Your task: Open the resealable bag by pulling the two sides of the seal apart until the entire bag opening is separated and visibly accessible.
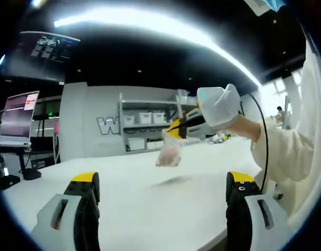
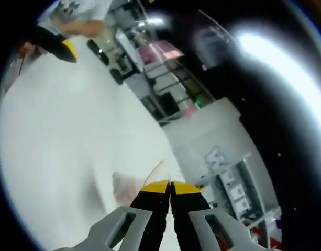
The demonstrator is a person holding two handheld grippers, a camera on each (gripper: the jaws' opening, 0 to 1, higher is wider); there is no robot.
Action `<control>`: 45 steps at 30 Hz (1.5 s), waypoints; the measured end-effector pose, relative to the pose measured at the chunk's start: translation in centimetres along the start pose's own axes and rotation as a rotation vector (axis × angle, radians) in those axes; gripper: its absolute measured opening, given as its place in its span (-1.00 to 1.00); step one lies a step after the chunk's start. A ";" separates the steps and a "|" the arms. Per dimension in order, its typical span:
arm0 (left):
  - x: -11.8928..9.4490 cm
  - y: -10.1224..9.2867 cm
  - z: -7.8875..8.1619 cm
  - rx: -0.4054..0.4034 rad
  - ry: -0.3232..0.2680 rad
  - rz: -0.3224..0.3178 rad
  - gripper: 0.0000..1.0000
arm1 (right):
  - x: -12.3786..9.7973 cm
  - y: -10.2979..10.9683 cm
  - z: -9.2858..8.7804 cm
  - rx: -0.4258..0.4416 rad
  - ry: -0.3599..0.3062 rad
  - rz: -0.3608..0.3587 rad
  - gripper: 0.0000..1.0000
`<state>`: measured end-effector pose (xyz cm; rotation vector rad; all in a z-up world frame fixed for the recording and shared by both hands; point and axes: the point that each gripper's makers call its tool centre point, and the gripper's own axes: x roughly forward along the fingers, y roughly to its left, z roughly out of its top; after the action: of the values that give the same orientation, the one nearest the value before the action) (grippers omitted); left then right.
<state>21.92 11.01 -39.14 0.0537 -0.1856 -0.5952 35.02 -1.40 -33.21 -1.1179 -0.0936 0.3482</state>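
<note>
In the left gripper view we see the small, translucent, pinkish resealable plastic bag point(image 1: 169, 155) hanging above the white table point(image 1: 150, 204), its long axis running roughly twelve to six, pinched at its top edge by the right gripper point(image 1: 174, 130), whose yellow-tipped jaws are closed on it. Our left gripper point(image 1: 163, 191) stands wide apart and holds nothing. On the grey wall at ten o'clock from the bag we read only a large "W" point(image 1: 107, 125); beside it, the shelf point(image 1: 150, 123) carries white bins whose contents we cannot tell.
</note>
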 end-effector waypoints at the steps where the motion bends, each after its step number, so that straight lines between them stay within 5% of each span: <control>1: 0.0 0.0 0.0 0.001 0.001 0.001 0.99 | 0.1 0.0 0.0 -0.002 0.001 0.003 -1.00; 45: 0.3 0.2 -0.9 -0.009 0.020 -0.001 0.99 | 4.2 -0.5 -3.0 -0.061 0.079 0.025 -1.00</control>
<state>22.48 11.01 -39.93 0.0512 -0.1637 -0.5960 39.87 -2.82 -34.45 -1.1930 -0.0208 0.3250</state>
